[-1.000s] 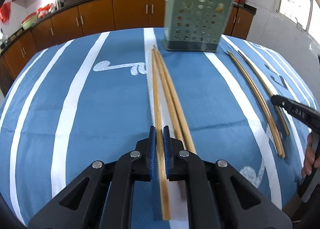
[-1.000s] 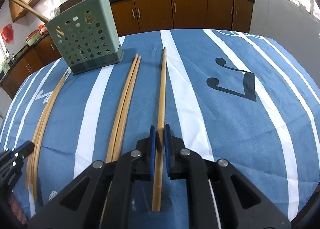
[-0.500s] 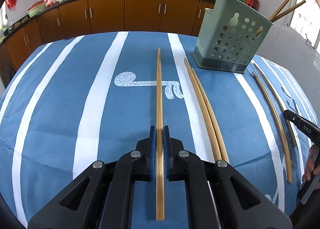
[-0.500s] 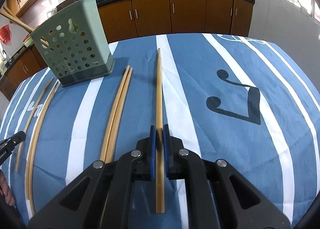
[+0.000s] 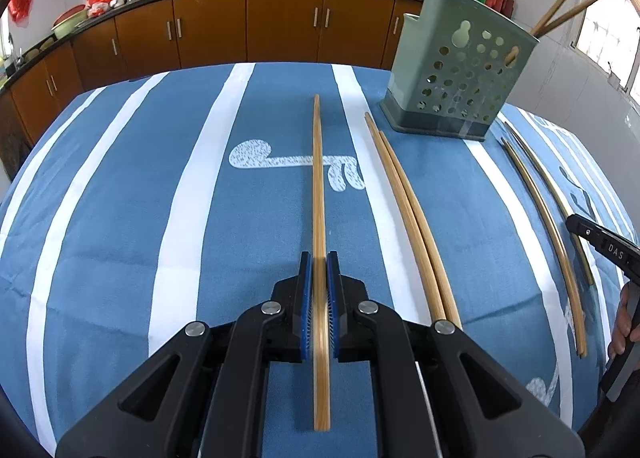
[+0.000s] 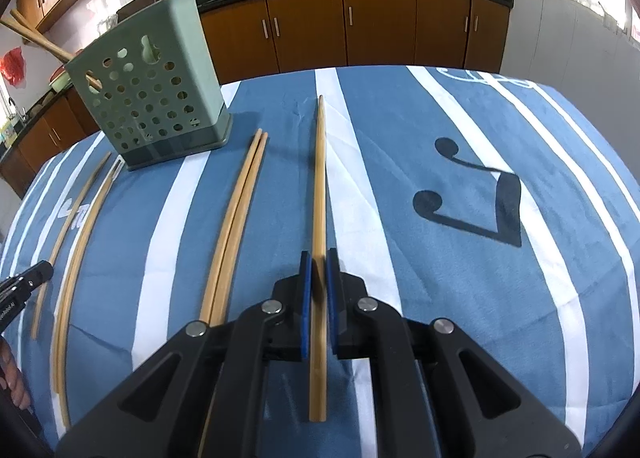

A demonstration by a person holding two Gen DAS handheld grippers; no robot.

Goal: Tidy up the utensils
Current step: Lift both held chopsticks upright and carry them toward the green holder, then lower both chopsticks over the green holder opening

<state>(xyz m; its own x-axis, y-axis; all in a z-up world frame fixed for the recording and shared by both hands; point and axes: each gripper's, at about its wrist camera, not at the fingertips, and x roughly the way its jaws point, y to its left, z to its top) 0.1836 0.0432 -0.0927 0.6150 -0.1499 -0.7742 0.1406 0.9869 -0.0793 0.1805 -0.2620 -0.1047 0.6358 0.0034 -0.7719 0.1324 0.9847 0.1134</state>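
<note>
Each gripper, left and right, apparently pinches its own chopstick pointing forward.

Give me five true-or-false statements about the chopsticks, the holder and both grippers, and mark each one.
1. The left gripper is shut on a chopstick. True.
2. The right gripper is open and holds nothing. False: it is shut on a chopstick too.
3. The green holder lies tipped on its side. False: it stands upright on the blue striped tablecloth.
4. Chopsticks already stick out of the holder's top. True.
5. No chopsticks are left on the tablecloth. False: a pair lies side by side near the holder, and another pair lies further out.
</note>
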